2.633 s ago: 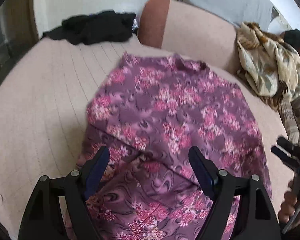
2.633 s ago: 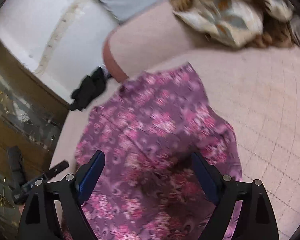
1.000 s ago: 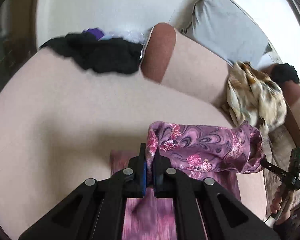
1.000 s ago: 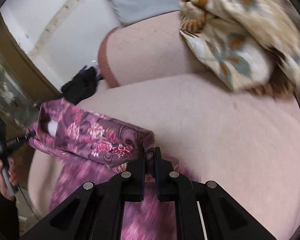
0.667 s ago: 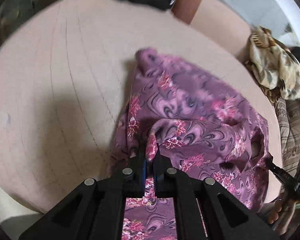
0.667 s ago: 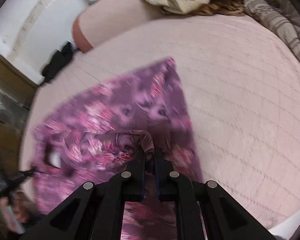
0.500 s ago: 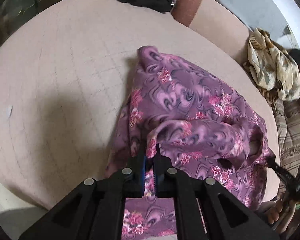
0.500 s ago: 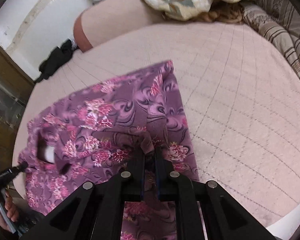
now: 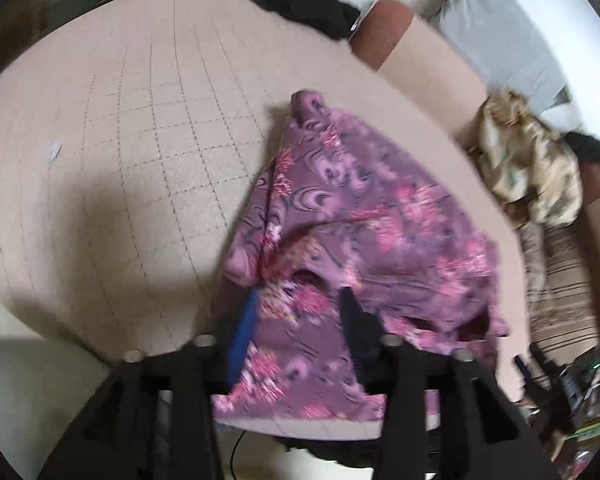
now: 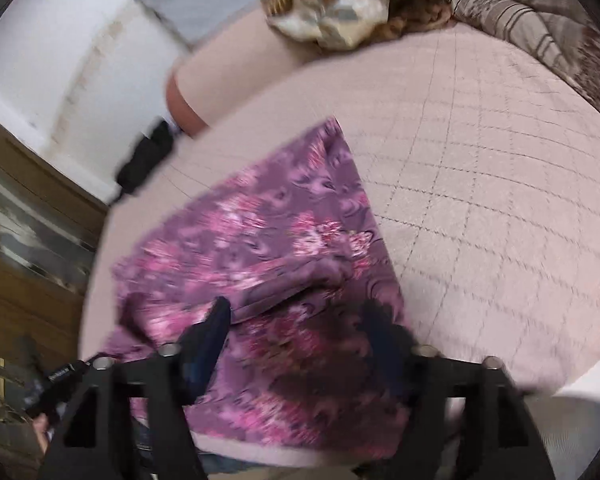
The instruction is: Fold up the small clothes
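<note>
On the pink quilted bedspread (image 9: 148, 168) there's a purple flowery garment (image 9: 364, 216), lying near the front edge of the bedspread, folded over on itself with a rumpled upper layer on top of a flatter one. The left gripper (image 9: 298, 300) sits over the front left part of the garment, and its jaws have just been opening, so they're spread now with cloth lying between them but nothing pinched, the pads aren't pressing on it. Same story for the right gripper (image 10: 296, 312), over the front right part of the garment: jaws just been opening, wide apart, fabric under and between them but loose. Both views are kind of blurry so the finer creases are hard to make out. Behind the garment, at the far edge of the bedspread, there's a black heap of clothes (image 9: 296, 4), and next to that a pink bolster with a brown end (image 9: 412, 60). Off to the right of the garment is a crumpled beige patterned cloth (image 9: 536, 172), well apart from it, with a striped brown blanket (image 9: 560, 280) just in front of that.
</note>
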